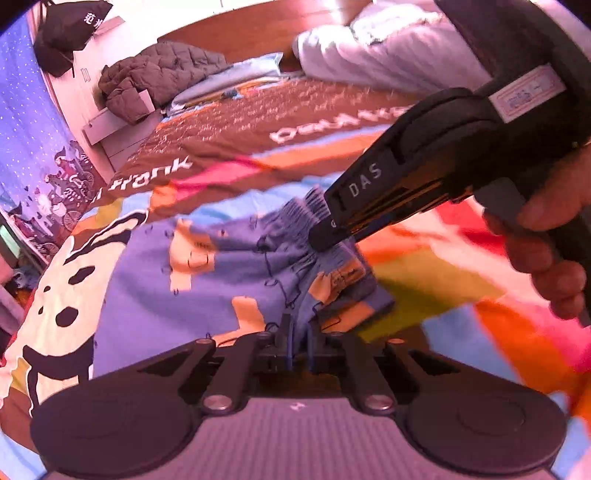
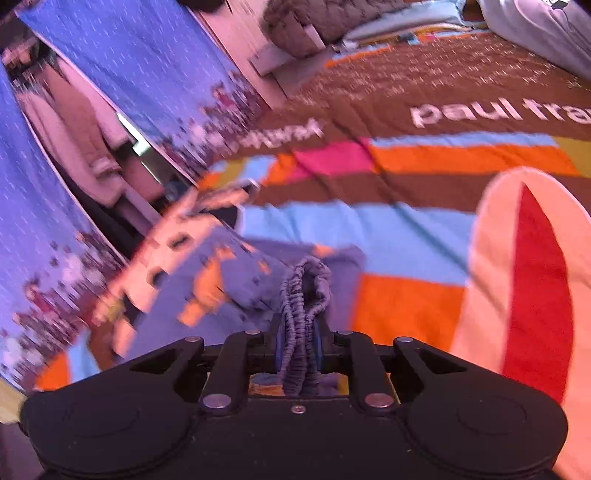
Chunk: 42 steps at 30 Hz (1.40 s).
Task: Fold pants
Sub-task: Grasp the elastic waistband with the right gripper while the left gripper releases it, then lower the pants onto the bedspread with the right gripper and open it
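Blue pants [image 1: 229,266] with orange and cream patches lie bunched on a colourful bedspread [image 1: 424,266]. At the bottom of the left wrist view my left gripper [image 1: 300,345] is shut on a fold of the blue cloth at the pants' near edge. My right gripper [image 1: 325,230] comes in from the upper right, held by a hand [image 1: 546,236], with its tip on the gathered waistband [image 1: 314,206]. In the right wrist view my right gripper [image 2: 300,343] is shut on the ruffled elastic waistband [image 2: 306,291], which bulges up between the pads. The pants [image 2: 221,280] spread away to the left.
The bedspread [image 2: 424,229] has brown, orange, pink and blue blocks with white lettering. A grey quilted jacket [image 1: 159,77] and a white duvet [image 1: 388,55] lie at the far end by the wooden headboard. A blue curtain [image 1: 22,110] hangs left, with a black bag [image 1: 70,26] above.
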Each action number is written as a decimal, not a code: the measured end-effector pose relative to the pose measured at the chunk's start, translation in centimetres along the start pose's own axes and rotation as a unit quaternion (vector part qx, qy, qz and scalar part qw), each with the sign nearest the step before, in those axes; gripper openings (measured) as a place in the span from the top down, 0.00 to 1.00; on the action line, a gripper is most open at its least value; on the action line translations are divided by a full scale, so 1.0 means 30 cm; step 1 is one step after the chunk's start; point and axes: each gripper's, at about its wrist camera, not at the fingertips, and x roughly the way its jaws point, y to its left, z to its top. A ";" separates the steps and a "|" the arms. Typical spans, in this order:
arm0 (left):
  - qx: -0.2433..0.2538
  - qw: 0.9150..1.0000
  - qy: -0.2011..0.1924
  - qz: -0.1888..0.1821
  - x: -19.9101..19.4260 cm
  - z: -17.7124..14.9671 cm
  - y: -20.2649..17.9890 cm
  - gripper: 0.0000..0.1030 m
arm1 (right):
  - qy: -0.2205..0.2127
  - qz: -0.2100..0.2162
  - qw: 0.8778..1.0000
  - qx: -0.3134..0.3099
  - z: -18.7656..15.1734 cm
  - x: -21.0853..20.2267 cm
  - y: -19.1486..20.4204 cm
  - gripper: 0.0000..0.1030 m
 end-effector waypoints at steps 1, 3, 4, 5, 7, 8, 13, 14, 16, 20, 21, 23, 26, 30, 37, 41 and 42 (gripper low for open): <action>0.000 1.000 0.000 -0.001 -0.001 -0.003 -0.001 0.86 | 0.000 0.001 1.000 0.003 -0.013 0.011 -0.016 0.69; -0.009 1.000 -0.006 -0.005 -0.030 -0.003 0.019 0.59 | -0.005 0.001 1.000 0.015 -0.021 0.008 -0.037 0.56; -0.017 1.000 -0.010 -0.007 -0.054 -0.008 0.033 0.41 | -0.009 -0.002 1.000 0.013 -0.022 0.000 -0.037 0.51; -0.027 0.999 -0.021 -0.009 -0.082 -0.013 0.056 0.38 | -0.017 -0.009 1.000 0.003 -0.019 -0.014 -0.032 0.47; -0.047 0.998 -0.044 -0.009 -0.138 -0.020 0.123 0.29 | -0.039 -0.037 0.998 -0.019 -0.012 -0.042 -0.010 0.36; -0.061 0.997 -0.054 -0.003 -0.161 -0.023 0.158 0.20 | -0.053 -0.050 0.997 -0.031 -0.011 -0.056 0.004 0.27; -0.160 0.980 -0.046 0.106 -0.149 -0.031 0.319 0.06 | -0.085 -0.054 0.992 -0.078 -0.029 -0.056 0.089 0.10; -0.173 0.977 -0.029 0.124 -0.117 -0.038 0.343 0.05 | -0.084 -0.064 0.990 -0.091 -0.038 -0.046 0.108 0.07; -0.174 0.974 0.022 0.142 -0.046 -0.059 0.370 0.04 | -0.073 -0.101 0.984 -0.129 -0.070 -0.018 0.143 0.06; -0.193 0.972 0.058 0.118 0.027 -0.143 0.401 0.02 | -0.026 -0.177 0.955 -0.238 -0.138 0.042 0.172 0.01; -0.216 0.968 0.062 0.109 0.027 -0.145 0.424 0.00 | -0.026 -0.170 0.952 -0.254 -0.147 0.042 0.165 0.01; -0.256 0.959 0.073 0.095 0.024 -0.152 0.462 0.00 | -0.017 -0.153 0.961 -0.231 -0.129 0.040 0.138 0.01; -0.270 0.956 0.069 0.089 -0.024 -0.160 0.485 0.01 | -0.015 -0.115 0.977 -0.180 -0.090 0.000 0.105 0.01; -0.237 0.963 0.015 0.125 -0.085 -0.104 0.496 0.01 | -0.093 -0.084 0.979 -0.161 -0.059 -0.080 0.126 0.01; -0.180 0.973 0.011 0.147 0.075 0.086 0.521 0.02 | -0.114 -0.122 0.965 -0.204 0.004 0.054 0.196 0.01; -0.175 0.971 0.023 0.164 0.210 0.110 0.503 0.01 | -0.088 -0.170 0.958 -0.216 -0.001 0.142 0.160 0.01; -0.183 0.968 0.027 0.169 0.238 0.099 0.504 0.01 | -0.086 -0.189 0.956 -0.209 -0.001 0.157 0.136 0.01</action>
